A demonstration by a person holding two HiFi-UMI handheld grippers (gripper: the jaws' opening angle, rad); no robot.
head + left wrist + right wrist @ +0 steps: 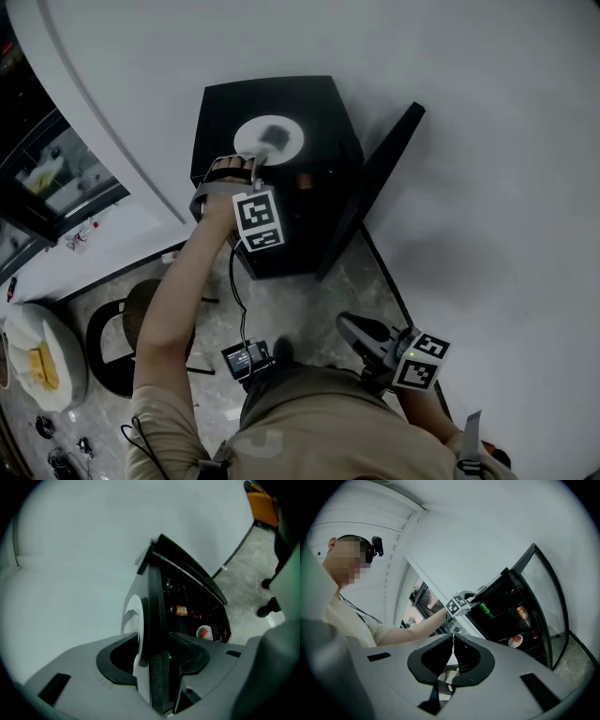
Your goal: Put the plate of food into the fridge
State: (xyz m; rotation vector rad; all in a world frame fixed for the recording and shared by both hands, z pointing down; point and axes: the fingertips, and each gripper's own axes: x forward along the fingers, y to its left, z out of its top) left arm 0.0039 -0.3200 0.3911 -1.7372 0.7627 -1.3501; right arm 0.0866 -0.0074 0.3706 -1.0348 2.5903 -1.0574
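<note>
A white plate (246,139) with dark food (275,134) lies on top of a small black fridge (225,108). The fridge's door (370,192) stands open to the right. My left gripper (260,167) is at the plate's near edge. In the left gripper view the plate's rim (131,616) stands between the jaws of the left gripper (154,639), which are wide apart, beside the fridge's top edge. My right gripper (347,323) hangs low by the person's body. In its own view the right gripper (452,644) is shut with nothing in it.
Shelves inside the fridge (506,606) hold a green can (485,607), an orange bottle (179,610) and a small plate (203,632). A round white table (66,375) with yellow food and a black stool (117,342) stand at the left. The white wall runs behind the fridge.
</note>
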